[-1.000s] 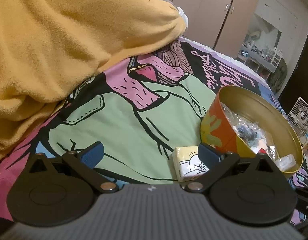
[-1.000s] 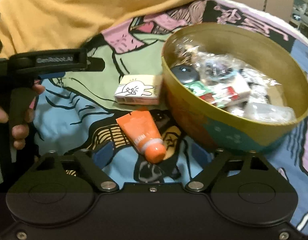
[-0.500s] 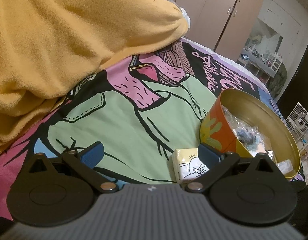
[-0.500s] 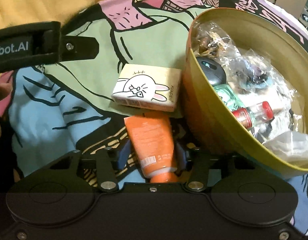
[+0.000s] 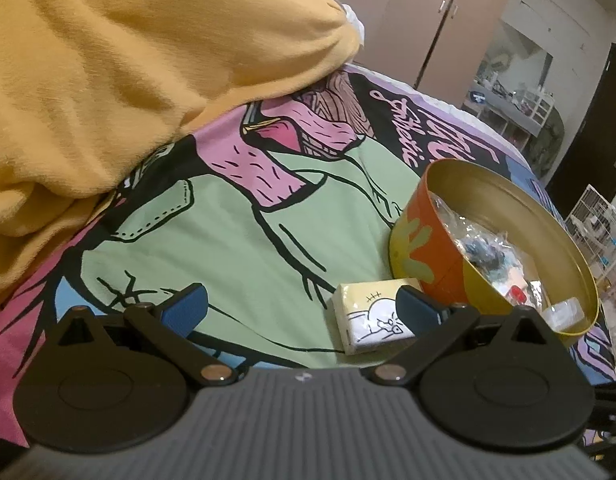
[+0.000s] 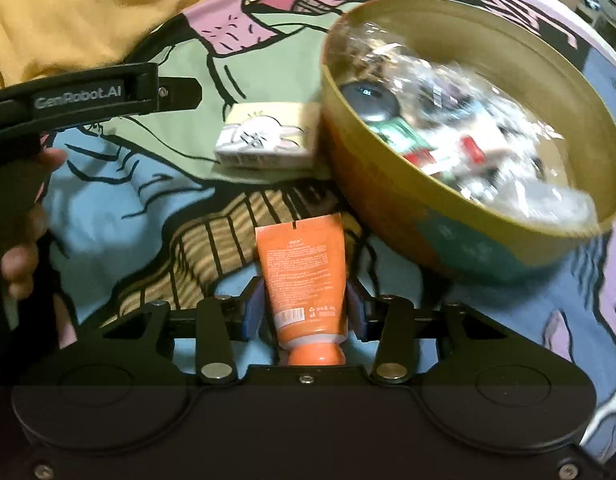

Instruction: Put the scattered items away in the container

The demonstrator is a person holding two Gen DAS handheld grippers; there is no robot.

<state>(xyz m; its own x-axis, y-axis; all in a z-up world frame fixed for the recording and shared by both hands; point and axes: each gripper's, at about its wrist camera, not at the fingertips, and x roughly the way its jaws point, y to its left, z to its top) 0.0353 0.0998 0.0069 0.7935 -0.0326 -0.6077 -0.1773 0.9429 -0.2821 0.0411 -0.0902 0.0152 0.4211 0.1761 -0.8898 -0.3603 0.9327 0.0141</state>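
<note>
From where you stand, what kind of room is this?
Most likely a bedroom: a cartoon-print bedspread under a rumpled yellow blanket, tall wardrobe doors behind, and a cluttered desk in the far corner.

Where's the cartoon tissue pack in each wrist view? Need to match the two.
Left wrist: tissue pack at lower centre-right, just behind the left gripper's right finger, beside the tin.
Right wrist: tissue pack at upper centre, left of the tin, beyond the orange tube.
Shared landmark: the round tin, its wall next to the pack in both.

Glossy metal tin (image 6: 459,236), smooth plastic tube (image 6: 302,268), fuzzy blanket (image 5: 120,60).
</note>
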